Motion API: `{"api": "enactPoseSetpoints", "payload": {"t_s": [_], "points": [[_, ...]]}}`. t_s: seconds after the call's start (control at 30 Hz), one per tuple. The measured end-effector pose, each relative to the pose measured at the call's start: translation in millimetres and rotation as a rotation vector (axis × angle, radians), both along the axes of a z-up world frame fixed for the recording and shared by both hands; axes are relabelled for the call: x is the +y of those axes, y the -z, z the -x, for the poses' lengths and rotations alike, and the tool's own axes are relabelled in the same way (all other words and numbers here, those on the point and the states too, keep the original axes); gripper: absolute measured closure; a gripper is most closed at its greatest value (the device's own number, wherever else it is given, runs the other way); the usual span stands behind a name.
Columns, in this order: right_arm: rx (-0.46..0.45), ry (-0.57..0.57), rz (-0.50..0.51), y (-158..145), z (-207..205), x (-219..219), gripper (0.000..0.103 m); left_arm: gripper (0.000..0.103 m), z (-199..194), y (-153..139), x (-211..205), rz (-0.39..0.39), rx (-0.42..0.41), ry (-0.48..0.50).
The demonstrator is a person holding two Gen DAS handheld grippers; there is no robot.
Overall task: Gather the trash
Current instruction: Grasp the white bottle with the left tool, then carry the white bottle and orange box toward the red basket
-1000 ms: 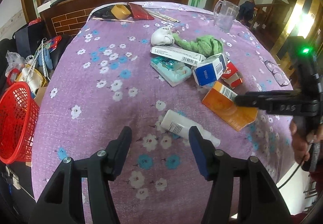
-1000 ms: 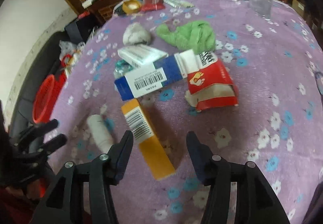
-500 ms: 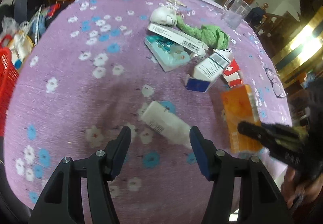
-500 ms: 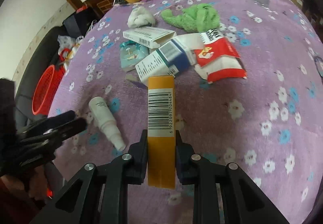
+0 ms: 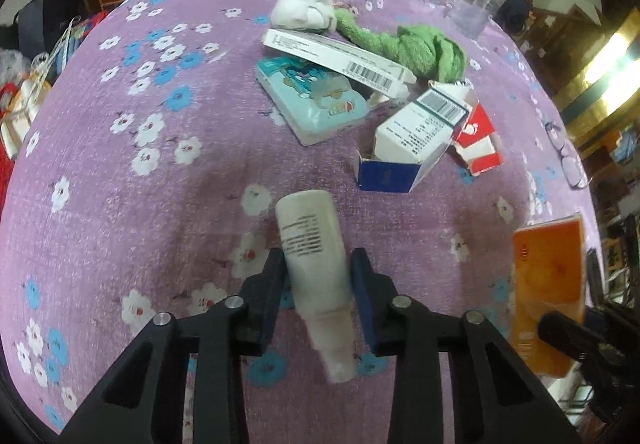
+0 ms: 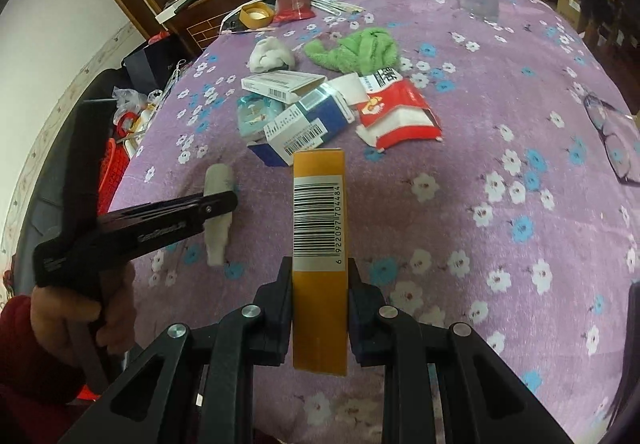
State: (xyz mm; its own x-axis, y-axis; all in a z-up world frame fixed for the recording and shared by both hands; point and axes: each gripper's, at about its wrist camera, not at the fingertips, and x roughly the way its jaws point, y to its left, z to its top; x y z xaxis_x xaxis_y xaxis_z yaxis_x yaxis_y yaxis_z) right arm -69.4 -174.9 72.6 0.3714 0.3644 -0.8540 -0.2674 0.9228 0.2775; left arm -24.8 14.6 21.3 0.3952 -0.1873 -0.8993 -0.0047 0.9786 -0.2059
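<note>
My left gripper [image 5: 318, 276] is shut on a white plastic bottle [image 5: 310, 240] that lies on the purple flowered tablecloth [image 5: 120, 184]; the bottle also shows in the right wrist view [image 6: 218, 188]. My right gripper [image 6: 319, 276] is shut on an orange box [image 6: 319, 228] with a barcode and holds it above the cloth; it shows in the left wrist view [image 5: 548, 284] at far right. More trash lies beyond: a blue-white box [image 5: 416, 136], a red-white packet [image 5: 478, 142], a teal pack [image 5: 312, 100], a long white box [image 5: 340, 58] and a white wad [image 5: 304, 8].
A green cloth [image 5: 420, 48] and a clear glass mug [image 5: 474, 4] are at the far side. Glasses [image 6: 612, 132] lie at the right edge. A red basket [image 6: 110, 164] stands on the floor to the left. Tape roll [image 6: 256, 14] and red pouch [image 6: 294, 4] lie at the back.
My left gripper moved forward and closed on the white bottle. My right gripper closed on the orange box and lifted it off the cloth.
</note>
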Motion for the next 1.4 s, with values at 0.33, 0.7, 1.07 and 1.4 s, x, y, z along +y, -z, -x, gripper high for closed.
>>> {"api": "enactPoseSetpoints", "payload": {"t_s": [0.33, 0.7, 1.07, 1.4], "points": [[-0.012, 0.027, -0.003, 3.0, 2.3, 12.5, 0.078, 0.074, 30.1, -16.8, -3.5, -0.166, -0.169, 0.087], [-0.008, -0.001, -0.019, 1.3, -4.7, 58.6, 0.078, 0.074, 51.3, -49.1, 37.0, -0.203, -0.257, 0.050], [-0.002, -0.030, -0.021, 0.5, -4.7, 93.0, 0.078, 0.074, 57.3, -51.2, 63.3, -0.209, -0.251, 0.034], [-0.014, -0.009, -0.011, -4.1, -10.9, 101.1, 0.078, 0.074, 51.1, -57.8, 72.9, -0.200, -0.260, 0.052]]}}
